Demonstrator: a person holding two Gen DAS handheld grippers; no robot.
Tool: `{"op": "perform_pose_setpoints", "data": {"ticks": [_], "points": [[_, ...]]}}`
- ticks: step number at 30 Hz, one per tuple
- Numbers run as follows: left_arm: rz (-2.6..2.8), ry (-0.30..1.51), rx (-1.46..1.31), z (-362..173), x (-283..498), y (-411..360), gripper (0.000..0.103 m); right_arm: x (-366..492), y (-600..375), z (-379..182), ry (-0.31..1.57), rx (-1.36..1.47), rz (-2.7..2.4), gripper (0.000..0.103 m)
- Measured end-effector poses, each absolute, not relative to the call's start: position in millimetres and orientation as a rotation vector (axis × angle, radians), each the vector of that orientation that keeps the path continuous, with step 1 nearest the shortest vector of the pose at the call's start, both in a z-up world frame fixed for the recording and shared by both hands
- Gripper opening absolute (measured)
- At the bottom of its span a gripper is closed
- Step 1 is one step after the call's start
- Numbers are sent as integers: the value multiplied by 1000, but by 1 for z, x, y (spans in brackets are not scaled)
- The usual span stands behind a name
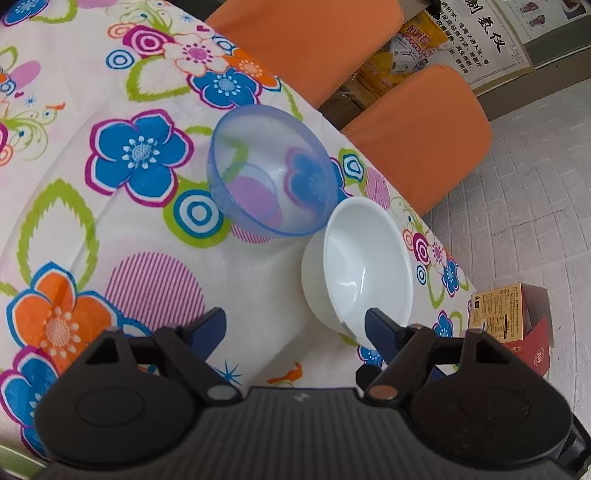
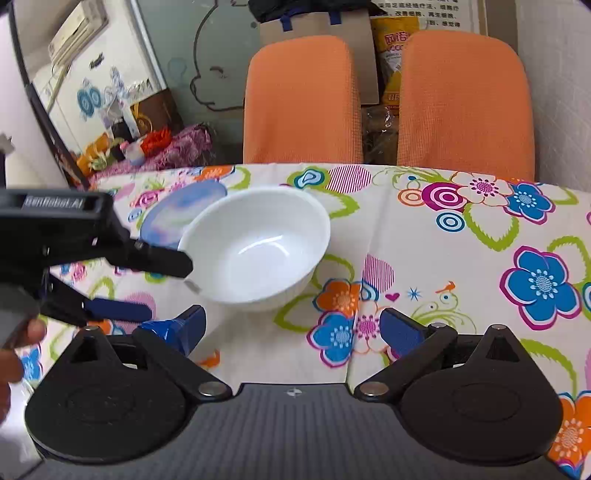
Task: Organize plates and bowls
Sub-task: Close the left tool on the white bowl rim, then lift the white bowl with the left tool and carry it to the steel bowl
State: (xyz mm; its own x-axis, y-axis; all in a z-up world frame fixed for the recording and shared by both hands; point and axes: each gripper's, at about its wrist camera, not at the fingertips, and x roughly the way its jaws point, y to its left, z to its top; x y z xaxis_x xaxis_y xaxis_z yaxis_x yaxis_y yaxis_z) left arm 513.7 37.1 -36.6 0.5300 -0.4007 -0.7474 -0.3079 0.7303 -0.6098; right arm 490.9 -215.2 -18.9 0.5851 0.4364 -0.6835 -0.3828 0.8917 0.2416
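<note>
On floral tablecloth, white bowl beside blue bowl (translucent), left gripper and right gripper spread apart.

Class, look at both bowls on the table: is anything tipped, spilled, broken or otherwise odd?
Both look tilted. The white bowl leans with the open left tool straddling its rim; the blue bowl leans too, though fisheye may exaggerate. Nothing is spilled or visibly broken.

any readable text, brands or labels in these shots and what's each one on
"GenRobot.AI": embossed on the black body of the left gripper, seen in the right wrist view.
Large Chinese characters on the wall poster: visible, but I cannot transcribe them reliably; its smaller lines are too small.
Yellow package behind the orange chairs: red print, blurred.
Box on the floor: fine print, too small.
No text on the white bowl or blue bowl.
</note>
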Motion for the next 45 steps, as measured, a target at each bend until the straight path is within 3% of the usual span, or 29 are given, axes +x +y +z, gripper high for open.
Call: {"op": "perform_pose_setpoints", "data": {"ticks": [9,18,29,45], "points": [[-88,1053,-871,-41,526,23,78,497,-201,-26,795,-8,535,88],[-66,1076,-873,-43,538,22,78,508,-237,-15,794,158,550,88],[45,1053,-959,-40,528,31,78,566,-202,-36,819,-74,349,88],[7,1049,-968,-36,511,40,78,548,-208,-27,909,-308,239,88]]}}
